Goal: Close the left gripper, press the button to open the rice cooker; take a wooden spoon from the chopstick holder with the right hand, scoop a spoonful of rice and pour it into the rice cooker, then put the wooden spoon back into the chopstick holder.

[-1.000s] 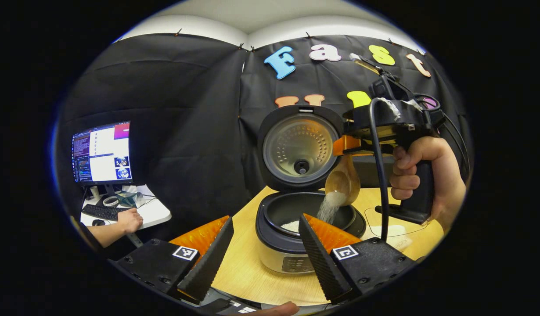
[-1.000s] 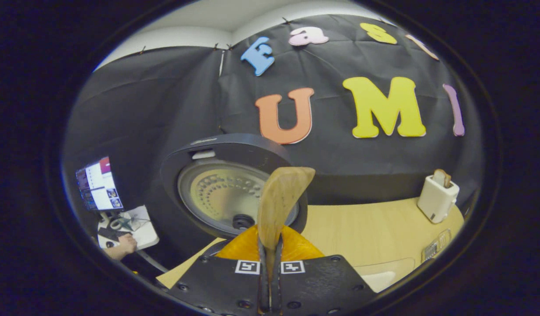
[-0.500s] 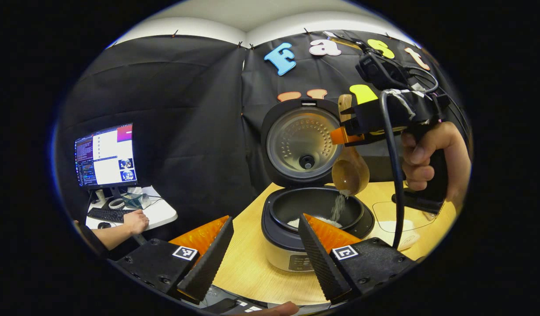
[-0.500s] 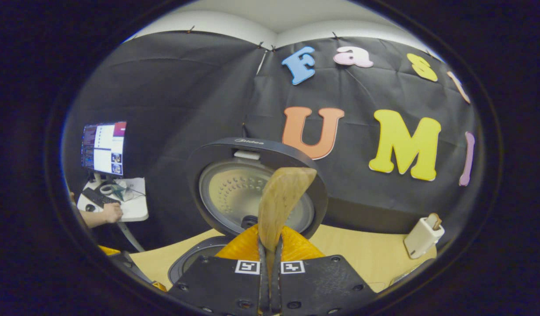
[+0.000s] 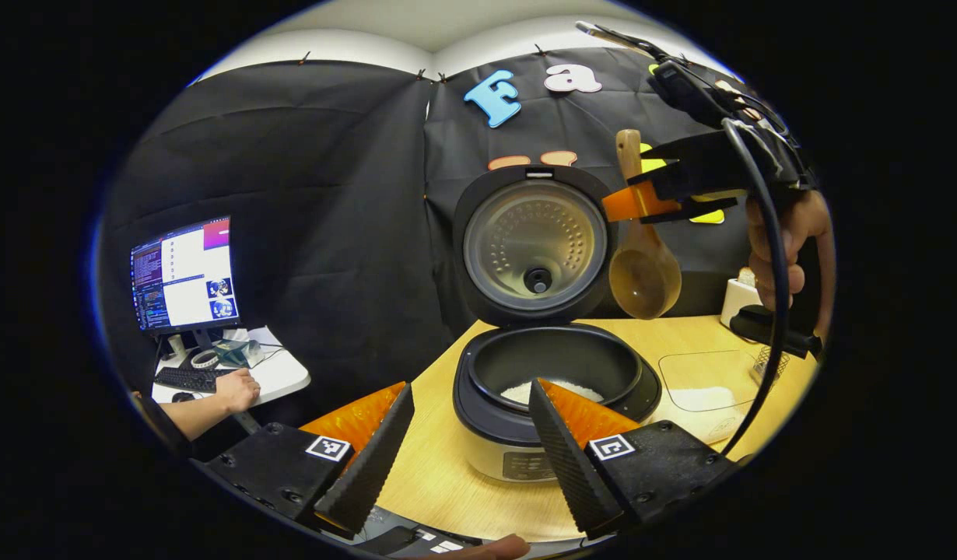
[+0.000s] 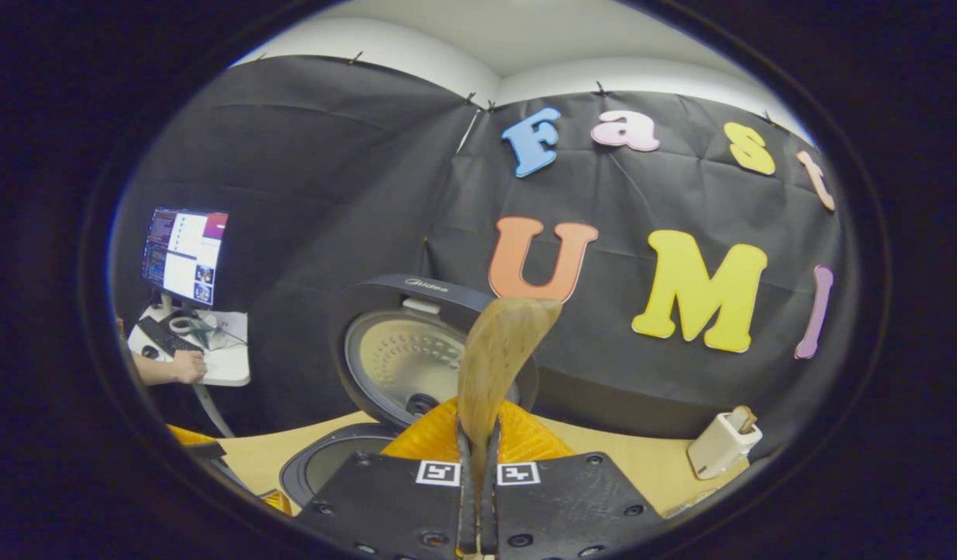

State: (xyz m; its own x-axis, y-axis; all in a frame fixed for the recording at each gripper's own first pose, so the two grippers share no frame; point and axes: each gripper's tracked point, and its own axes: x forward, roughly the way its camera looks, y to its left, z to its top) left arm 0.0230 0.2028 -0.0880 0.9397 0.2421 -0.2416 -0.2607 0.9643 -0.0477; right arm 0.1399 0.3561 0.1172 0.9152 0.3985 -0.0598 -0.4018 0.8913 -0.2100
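The rice cooker [image 5: 552, 404] stands open on the wooden table, its lid [image 5: 534, 241] upright and white rice [image 5: 552, 389] lying in the pot. My left gripper [image 5: 471, 389] is open just in front of the cooker, holding nothing. Above and right of the pot, my right gripper [image 5: 630, 204] is shut on the wooden spoon [image 5: 643, 272], which hangs bowl down and looks empty. In the right gripper view the spoon [image 6: 498, 365] sticks up from my shut right gripper [image 6: 478, 435], with the cooker lid [image 6: 404, 358] behind it. The white chopstick holder [image 6: 720, 443] stands at the far right.
A clear container of rice [image 5: 700, 381] sits on the table [image 5: 439, 467] right of the cooker, with the chopstick holder [image 5: 739, 299] behind it. At the far left, off the table, a person's hand [image 5: 229, 389] rests at a desk with a monitor [image 5: 183, 272].
The stream of rice from the spoon into the pot has stopped. My right gripper has risen up and to the right with the spoon. My left gripper has stayed open in place.
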